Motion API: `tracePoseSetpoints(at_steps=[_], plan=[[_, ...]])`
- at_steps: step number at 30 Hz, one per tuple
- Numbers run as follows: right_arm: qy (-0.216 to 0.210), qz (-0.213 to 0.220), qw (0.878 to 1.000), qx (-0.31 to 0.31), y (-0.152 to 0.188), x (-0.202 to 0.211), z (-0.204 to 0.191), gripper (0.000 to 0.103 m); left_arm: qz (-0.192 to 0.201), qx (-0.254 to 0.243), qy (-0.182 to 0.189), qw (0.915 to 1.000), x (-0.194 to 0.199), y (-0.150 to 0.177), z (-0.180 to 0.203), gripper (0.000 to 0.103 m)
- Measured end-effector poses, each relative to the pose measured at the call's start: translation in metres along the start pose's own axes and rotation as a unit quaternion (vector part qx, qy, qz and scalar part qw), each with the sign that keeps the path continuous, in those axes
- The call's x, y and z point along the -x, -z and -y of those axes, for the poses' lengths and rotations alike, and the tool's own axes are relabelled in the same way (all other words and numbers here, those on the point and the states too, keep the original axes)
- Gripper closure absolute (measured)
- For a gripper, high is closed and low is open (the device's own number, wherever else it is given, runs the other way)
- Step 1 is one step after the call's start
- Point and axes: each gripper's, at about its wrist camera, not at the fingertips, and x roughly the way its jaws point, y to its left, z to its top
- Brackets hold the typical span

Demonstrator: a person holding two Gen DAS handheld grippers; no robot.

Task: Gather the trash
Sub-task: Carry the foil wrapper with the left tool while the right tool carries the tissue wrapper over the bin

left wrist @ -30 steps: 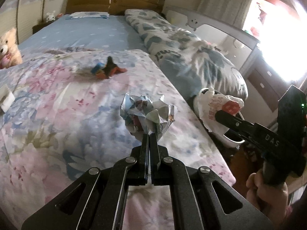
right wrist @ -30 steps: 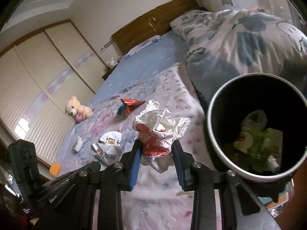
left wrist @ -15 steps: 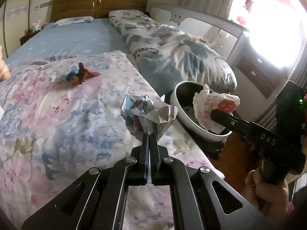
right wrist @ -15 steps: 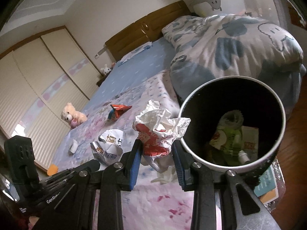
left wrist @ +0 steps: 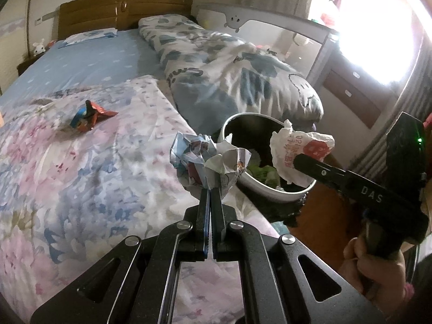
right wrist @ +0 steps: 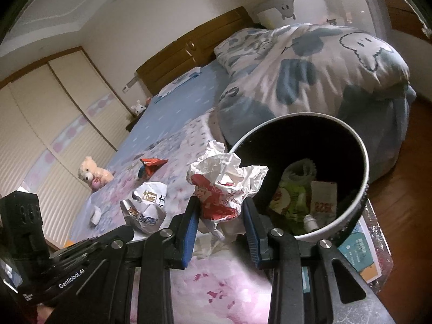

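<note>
My left gripper [left wrist: 210, 191] is shut on a crumpled blue and silver snack wrapper [left wrist: 201, 159], held above the bed's right edge beside the trash bin [left wrist: 272, 189]. My right gripper [right wrist: 220, 210] is shut on a crumpled white and red paper wrapper [right wrist: 224, 183], which hangs at the near left rim of the round black bin [right wrist: 361, 145]. In the left wrist view that white wrapper [left wrist: 299, 151] hovers over the bin's mouth. Several discarded packets lie inside the bin. A red and blue wrapper [left wrist: 90, 113] lies on the floral bedspread.
A rolled blue and white duvet [left wrist: 229, 73] lies along the bed behind the bin. A teddy bear [right wrist: 91, 174] and a small white item [right wrist: 95, 217] sit on the bed's far side. A grey bed rail [left wrist: 270, 24] and drawers [left wrist: 351, 91] stand by the bright window.
Both grippers have travelled toward the bed's right edge with their wrappers. The bin has come into the left wrist view and now sits right under the white wrapper.
</note>
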Motion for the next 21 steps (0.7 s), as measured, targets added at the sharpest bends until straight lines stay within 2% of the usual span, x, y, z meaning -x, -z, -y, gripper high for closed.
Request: tracePoseSetpoints(at_steps=[21], plan=[[0.031, 0.02, 0.999, -0.03, -0.012, 0.018, 0.043, 0.07, -0.007, -0.041, 0.021, 0.9989, -0.024, -0.017, 0.042, 0.103]])
